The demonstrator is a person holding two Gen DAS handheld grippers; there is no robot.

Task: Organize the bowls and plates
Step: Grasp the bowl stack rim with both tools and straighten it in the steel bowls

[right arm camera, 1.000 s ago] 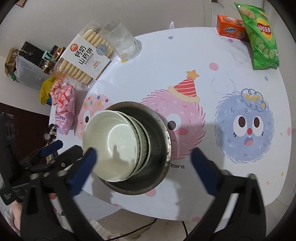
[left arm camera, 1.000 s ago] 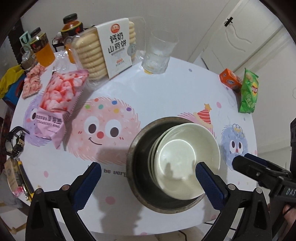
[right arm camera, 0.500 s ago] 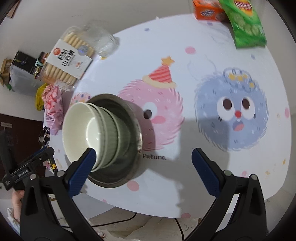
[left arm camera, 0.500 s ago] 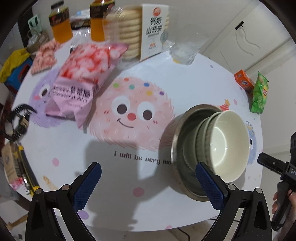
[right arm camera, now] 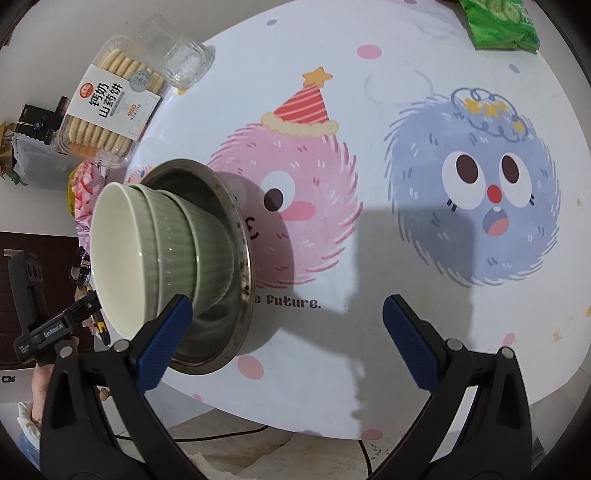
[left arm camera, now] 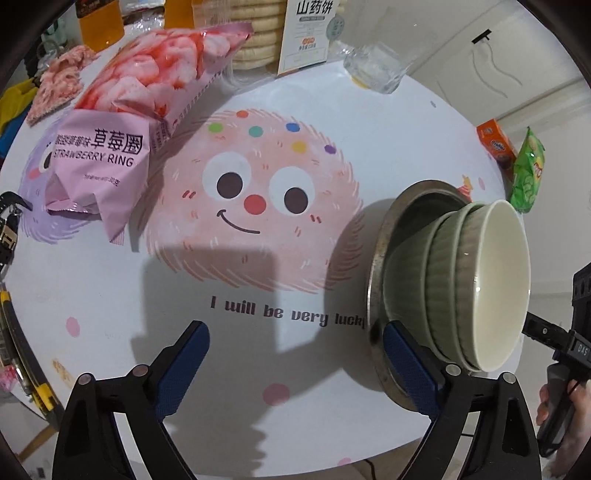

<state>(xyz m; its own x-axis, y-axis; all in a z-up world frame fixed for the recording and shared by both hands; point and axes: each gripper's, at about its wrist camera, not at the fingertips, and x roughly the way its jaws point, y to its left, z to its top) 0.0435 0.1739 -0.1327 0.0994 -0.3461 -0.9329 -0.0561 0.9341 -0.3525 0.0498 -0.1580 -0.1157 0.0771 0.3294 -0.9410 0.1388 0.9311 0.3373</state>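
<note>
Over a round table (left arm camera: 388,122) printed with cartoon fuzzballs, 2 hand-held grippers point steeply down on either side of a stack of dishes. The left gripper (left arm camera: 295,349) has its blue pads spread wide with only bare tabletop between them; its jaws have just been closing slightly, and nothing is gripped. Its right pad sits just in front of the metal basin (left arm camera: 376,266), though contact cannot be judged. The right gripper (right arm camera: 286,332) is likewise spread wide and holds nothing, its left pad overlapping the stack in view, with touch unclear.

The basin (right arm camera: 242,236) stands near the table's front edge and holds 2 ribbed green bowls (left arm camera: 439,258), nested one in the other (right arm camera: 184,236). The upper bowl shows a cream inside with no contents visible. How many more dishes lie underneath cannot be made out.

Farther back lie a pink strawberry ring bag (left arm camera: 140,110), a clear box of biscuits (right arm camera: 107,114) and an empty-looking drinking glass (left arm camera: 376,70). An orange carton (left arm camera: 496,142) and a green crisp packet (left arm camera: 528,173) sit at the far right rim; in the right wrist view the packet is cut off at the top. Orange bottles (left arm camera: 99,22) at the back are cropped by the lens edge. Each camera catches only a sliver of the other gripper and a hand (left arm camera: 569,410) at its frame edge
</note>
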